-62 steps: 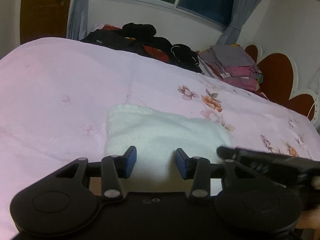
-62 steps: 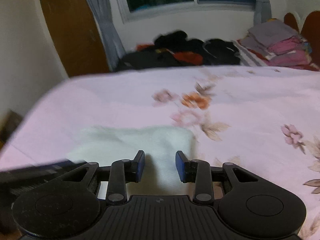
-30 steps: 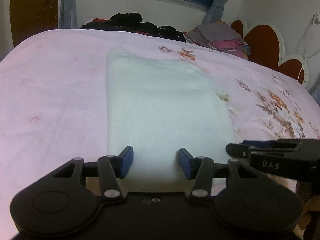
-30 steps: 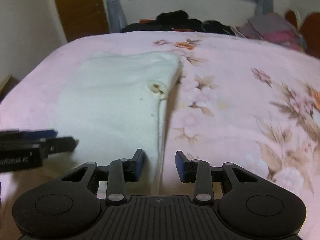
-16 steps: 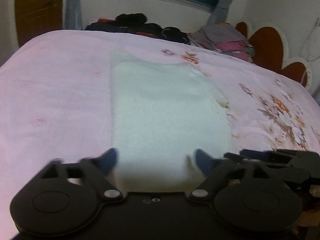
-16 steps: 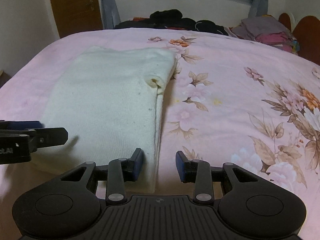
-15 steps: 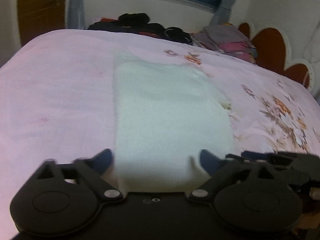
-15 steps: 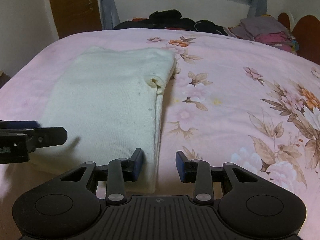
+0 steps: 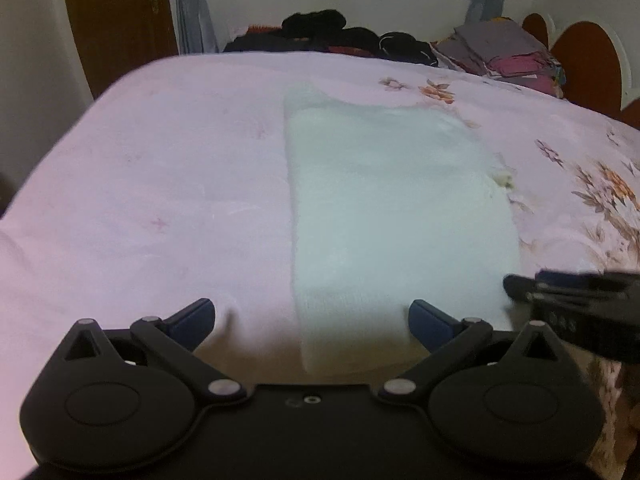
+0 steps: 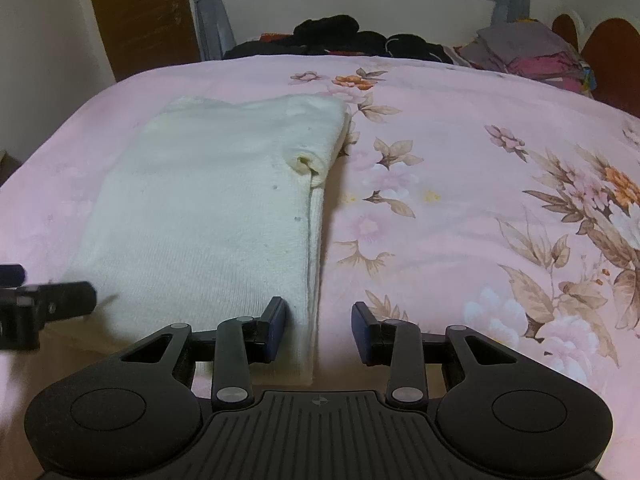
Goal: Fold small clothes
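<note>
A cream knitted garment point(image 9: 400, 216) lies flat in a long folded strip on the pink floral bedspread point(image 9: 160, 184); it also shows in the right wrist view point(image 10: 216, 216). My left gripper point(image 9: 312, 320) is wide open and empty, over the garment's near left corner. My right gripper point(image 10: 319, 334) is open a little, its jaws either side of the garment's near right edge, not clamped on it. Each gripper's fingers show at the other view's side.
A pile of dark clothes point(image 9: 340, 36) and a stack of folded purple and pink clothes point(image 9: 504, 52) lie at the bed's far edge under the window. A wooden door point(image 9: 116, 20) stands at the left. A brown headboard point(image 9: 584, 56) is at the right.
My left gripper has opened wide, let go of the garment and shifted left. The garment, earlier bunched up close, now lies stretched out along the bed. My right gripper stayed as it was.
</note>
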